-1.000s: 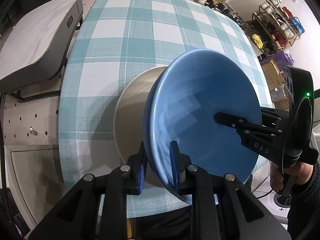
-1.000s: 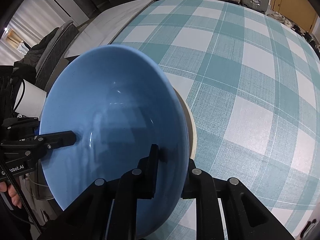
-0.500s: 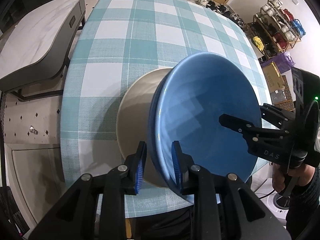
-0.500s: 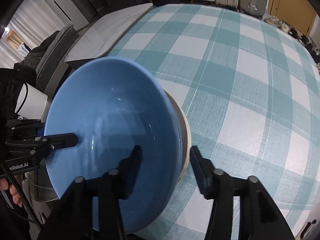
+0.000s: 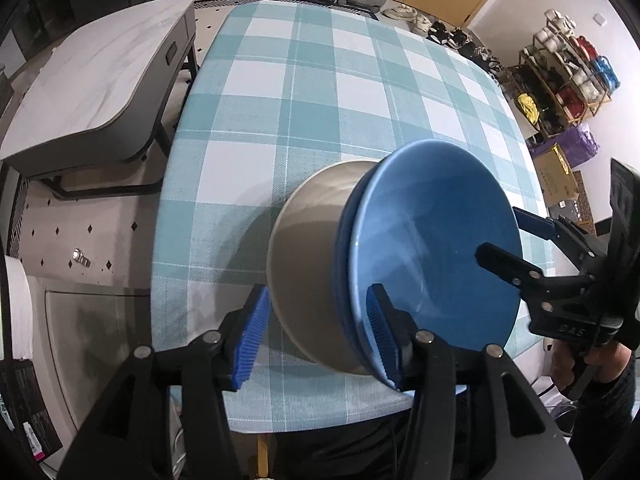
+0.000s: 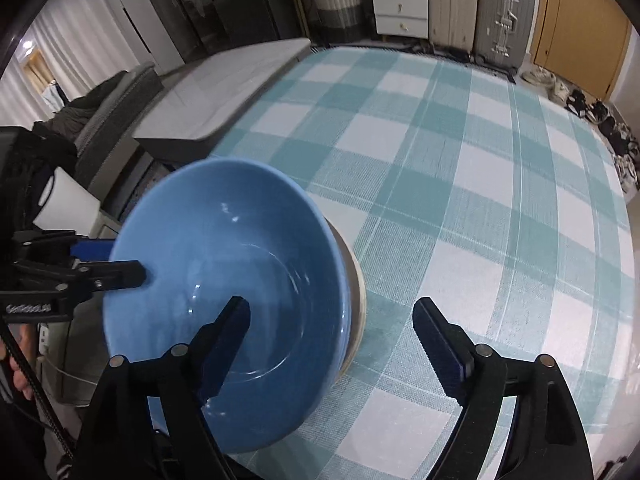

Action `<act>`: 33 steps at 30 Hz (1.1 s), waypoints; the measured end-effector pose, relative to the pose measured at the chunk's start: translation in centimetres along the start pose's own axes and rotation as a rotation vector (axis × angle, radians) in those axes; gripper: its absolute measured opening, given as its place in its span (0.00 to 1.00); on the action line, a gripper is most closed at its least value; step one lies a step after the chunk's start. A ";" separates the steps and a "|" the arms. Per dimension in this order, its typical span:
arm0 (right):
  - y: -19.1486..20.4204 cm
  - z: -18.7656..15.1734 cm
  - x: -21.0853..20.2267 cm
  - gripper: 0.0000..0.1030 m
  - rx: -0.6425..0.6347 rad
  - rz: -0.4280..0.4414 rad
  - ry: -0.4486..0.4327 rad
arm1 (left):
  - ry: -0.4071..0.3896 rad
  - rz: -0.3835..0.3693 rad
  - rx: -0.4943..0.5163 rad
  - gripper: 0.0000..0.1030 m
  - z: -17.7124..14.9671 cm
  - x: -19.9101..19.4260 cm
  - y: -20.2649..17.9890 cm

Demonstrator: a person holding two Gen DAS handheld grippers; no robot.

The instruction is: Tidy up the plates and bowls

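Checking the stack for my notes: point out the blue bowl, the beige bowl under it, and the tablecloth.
blue bowl (image 6: pixel 240 264), right wrist view, inner wall.
beige bowl (image 5: pixel 304 248), left wrist view, outer side.
tablecloth (image 6: pixel 472 208), right wrist view, bare checked part.

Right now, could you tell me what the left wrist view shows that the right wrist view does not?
Left wrist only: the beige bowl's full side wall beneath the blue bowl, and a shelf rack.
Right wrist only: two suitcases and white drawers.
Both: the nested bowls on the checked tablecloth, with left gripper and right gripper open astride the rims.
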State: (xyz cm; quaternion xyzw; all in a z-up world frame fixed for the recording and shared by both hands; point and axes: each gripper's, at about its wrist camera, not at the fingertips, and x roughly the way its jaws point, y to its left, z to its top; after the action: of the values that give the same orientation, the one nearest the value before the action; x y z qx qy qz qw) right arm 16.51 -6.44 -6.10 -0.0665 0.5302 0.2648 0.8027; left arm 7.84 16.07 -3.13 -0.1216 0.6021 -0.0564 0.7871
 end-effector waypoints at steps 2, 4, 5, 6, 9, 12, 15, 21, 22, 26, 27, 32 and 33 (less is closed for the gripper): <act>-0.2 -0.3 -0.9 0.84 0.007 0.006 -0.036 | -0.021 -0.009 -0.022 0.49 -0.2 -0.5 0.5; -0.7 -0.7 -1.9 0.84 0.025 0.025 -0.089 | -0.041 -0.023 -0.037 0.49 -0.5 -1.1 0.7; -1.0 -0.9 -2.4 0.84 0.036 0.036 -0.110 | -0.053 -0.024 -0.042 0.49 -0.7 -1.4 0.7; -1.2 -1.1 -3.0 0.85 0.046 0.065 -0.138 | -0.073 -0.027 -0.042 0.49 -0.9 -1.9 0.7; -1.8 -2.1 -5.0 0.85 0.071 0.100 -0.228 | -0.164 -0.034 -0.050 0.49 -2.2 -3.5 0.3; -2.4 -3.4 -7.4 0.90 0.105 0.103 -0.342 | -0.272 -0.043 -0.055 0.49 -3.5 -5.2 -0.4; -2.6 -4.9 -9.2 0.99 0.132 0.095 -0.421 | -0.396 0.018 -0.043 0.70 -4.9 -6.9 -1.3; -1.8 -7.6 -10.5 0.99 0.106 0.055 -0.498 | -0.688 0.085 -0.041 0.93 -8.6 -9.3 -3.2; -1.6 -8.0 -10.6 0.99 0.110 0.048 -0.503 | -0.694 0.083 -0.043 0.93 -8.9 -9.3 -3.3; -1.0 -9.4 -11.2 0.99 0.113 0.009 -0.527 | -0.745 0.096 -0.094 0.95 -10.0 -9.2 -3.5; -0.9 -9.8 -11.3 0.99 0.113 0.000 -0.535 | -0.765 0.112 -0.101 1.00 -10.3 -9.1 -3.7; -0.3 -11.6 -11.7 0.99 0.129 -0.046 -0.571 | -0.840 0.282 -0.040 1.00 -11.7 -7.7 -6.0; -0.2 -12.0 -11.6 0.99 0.134 -0.051 -0.571 | -0.834 0.282 -0.018 1.00 -11.9 -7.4 -6.4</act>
State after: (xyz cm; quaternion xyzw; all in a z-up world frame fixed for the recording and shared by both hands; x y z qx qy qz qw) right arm 3.35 -15.43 -1.01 0.0503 0.2973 0.2169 0.9285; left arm -5.24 10.13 2.50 -0.0574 0.2439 0.1108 0.9617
